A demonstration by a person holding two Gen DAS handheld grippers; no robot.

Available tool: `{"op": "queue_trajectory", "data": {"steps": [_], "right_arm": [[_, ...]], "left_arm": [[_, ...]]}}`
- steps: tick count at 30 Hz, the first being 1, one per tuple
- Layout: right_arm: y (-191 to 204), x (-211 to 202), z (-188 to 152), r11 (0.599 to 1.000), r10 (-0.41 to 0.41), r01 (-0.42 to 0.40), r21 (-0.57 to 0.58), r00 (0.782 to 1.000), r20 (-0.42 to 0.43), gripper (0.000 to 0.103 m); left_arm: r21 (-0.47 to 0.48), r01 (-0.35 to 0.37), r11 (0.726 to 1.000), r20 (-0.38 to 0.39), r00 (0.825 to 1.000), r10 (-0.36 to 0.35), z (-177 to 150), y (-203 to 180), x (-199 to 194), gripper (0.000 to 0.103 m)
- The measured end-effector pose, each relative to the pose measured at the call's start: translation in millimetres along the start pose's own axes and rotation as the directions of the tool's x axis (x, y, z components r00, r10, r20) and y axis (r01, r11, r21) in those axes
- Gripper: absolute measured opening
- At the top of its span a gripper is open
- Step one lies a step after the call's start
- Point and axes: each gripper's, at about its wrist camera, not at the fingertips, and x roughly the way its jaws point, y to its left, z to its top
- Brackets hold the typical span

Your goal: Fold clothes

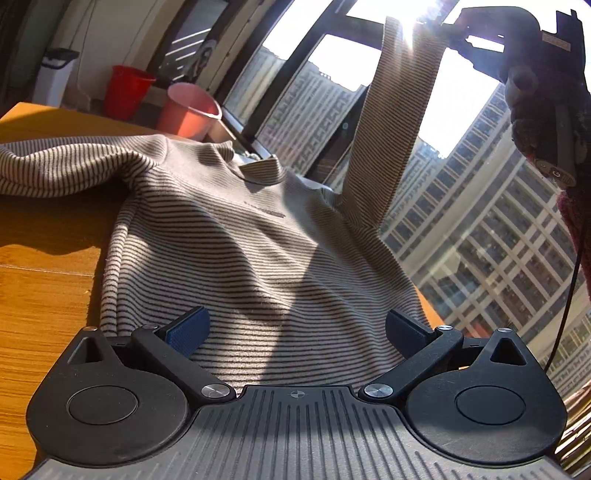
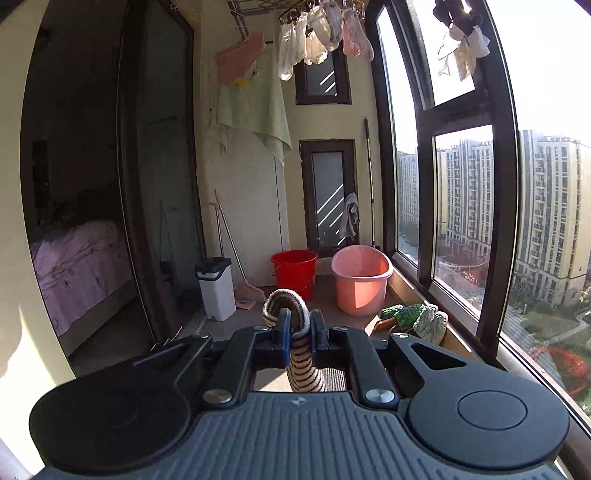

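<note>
A beige striped sweater (image 1: 236, 236) lies spread on the wooden table (image 1: 40, 295), collar toward the window. My left gripper (image 1: 297, 332) is open just above the sweater's near hem, blue pads wide apart, holding nothing. One sleeve (image 1: 391, 122) is lifted high toward the upper right, where my right gripper (image 1: 517, 44) holds its end. In the right wrist view, my right gripper (image 2: 298, 332) is shut on the striped sleeve cuff (image 2: 286, 306), which loops over the fingers high above the floor.
A red bucket (image 2: 293, 267) and a pink basin (image 2: 360, 278) stand by the window, also seen in the left wrist view behind the table (image 1: 190, 110). A white bin (image 2: 216, 288), mops and hanging laundry (image 2: 317, 33) fill the balcony. Large windows run along the right.
</note>
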Motion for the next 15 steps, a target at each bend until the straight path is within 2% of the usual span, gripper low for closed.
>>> {"op": "queue_trajectory", "data": {"steps": [2, 7, 9, 13, 15], "right_arm": [[13, 10, -6, 1.000, 0.026, -0.026, -0.006, 0.999, -0.027, 0.010], [5, 19, -30, 0.999, 0.041, -0.038, 0.030, 0.996, -0.080, 0.013], [2, 22, -40, 0.998, 0.047, -0.043, 0.045, 0.994, -0.101, 0.024], [-3, 30, -59, 0.996, 0.061, -0.050, 0.075, 0.988, -0.143, 0.040], [-6, 33, -68, 0.994, 0.068, -0.054, 0.090, 0.984, -0.164, 0.059]], "left_arm": [[0.004, 0.000, 1.000, 0.000, 1.000, 0.000, 0, 0, 0, 0.103], [0.001, 0.006, 1.000, 0.001, 1.000, -0.006, -1, 1, -1, 0.103], [-0.001, 0.009, 1.000, 0.002, 1.000, -0.009, -1, 1, -2, 0.103], [-0.001, 0.011, 1.000, 0.003, 1.000, -0.011, -2, 1, -3, 0.103], [-0.002, 0.012, 1.000, 0.004, 1.000, -0.012, -2, 1, -3, 0.103]]}}
